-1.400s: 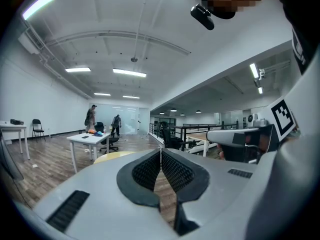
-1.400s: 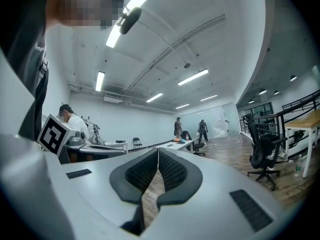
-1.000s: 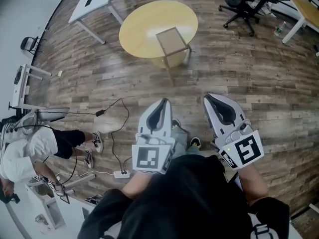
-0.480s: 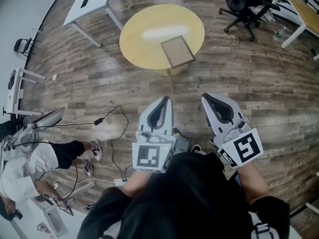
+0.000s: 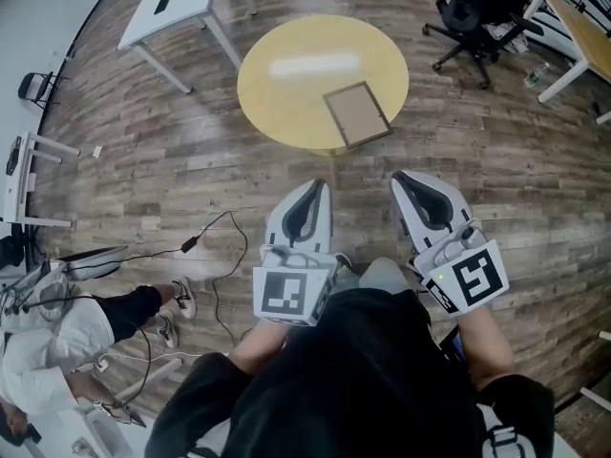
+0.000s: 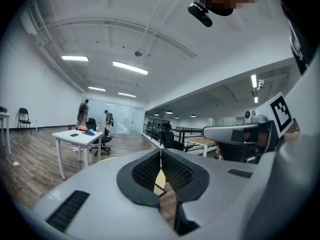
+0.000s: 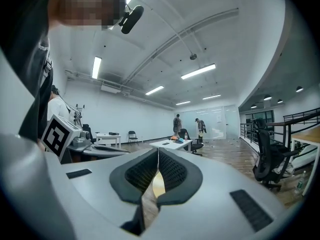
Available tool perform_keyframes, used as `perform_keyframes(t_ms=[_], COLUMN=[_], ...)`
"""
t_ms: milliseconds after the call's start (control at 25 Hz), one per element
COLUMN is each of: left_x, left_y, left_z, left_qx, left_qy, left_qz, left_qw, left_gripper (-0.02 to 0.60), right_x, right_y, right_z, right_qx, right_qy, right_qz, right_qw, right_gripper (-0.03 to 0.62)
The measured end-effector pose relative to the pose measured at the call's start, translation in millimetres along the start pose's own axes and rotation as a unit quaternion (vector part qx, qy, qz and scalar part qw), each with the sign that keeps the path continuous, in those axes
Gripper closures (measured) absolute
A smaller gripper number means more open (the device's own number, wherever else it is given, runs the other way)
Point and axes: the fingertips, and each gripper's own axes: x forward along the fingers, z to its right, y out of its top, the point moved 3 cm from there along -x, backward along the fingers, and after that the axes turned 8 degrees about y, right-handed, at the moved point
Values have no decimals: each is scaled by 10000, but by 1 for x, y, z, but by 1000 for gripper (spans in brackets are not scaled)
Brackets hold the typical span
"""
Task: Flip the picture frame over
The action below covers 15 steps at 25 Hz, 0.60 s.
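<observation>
Both my claws are clenched and hold nothing. In the left gripper view the left claw has its ribbed pads pressed together at the tips. In the gap below them I see only a sliver of the yellow desk and what looks like a dark corner of the frame. The right gripper view shows the right claw the same way, pads meeting, with a strip of desk showing behind them.

From the head view, the left claw and right claw sit side by side in front of my body, over the wood floor. They point toward the round desk and stop short of its near rim.

The frame lies flat on that desk, on its near right part. It is turned at an angle, with one corner close to the rim. A brown panel inside a dark border faces up. It is well apart from both claws and nothing touches it.

A white desk stands beyond on the left and a black chair beyond on the right. A cable trails across the floor to my left, near a seated person.
</observation>
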Motion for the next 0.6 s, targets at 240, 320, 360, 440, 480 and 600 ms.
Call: perform_keyframes(t_ms=[240,320,360,440,480,600], left_x=[18,28,33,43,50,76], left_y=[-7,-5,-4,-6,-6,-4], left_z=[-14,-17,-19,-21,-22,-22], left_qx=[-52,-54,-44,-24,-19,48], left_qy=[-70,-33,-27,-11,-4,-24], left_qz=[-70,-110,-120,-152,-132,7], left_qw=[9999,9999,9999,9999,9999,10000], left_gripper=[552,552,552,552,552,552], right_x=[16,22,25,31,34,43], right_y=[-7,-9,-11,-15,-18,-24], right_z=[15,22,27,39,46,72], right_qx=[-6,-15,-38,-106,-142,-209], right_qy=[-122,-122,-117,-113,-112,-57], right_qz=[-90,-120,-142,-197,-217,-235], right_qw=[9999,9999,9998,9997,9996,9995], right_gripper=[576,576,576,576,577,576])
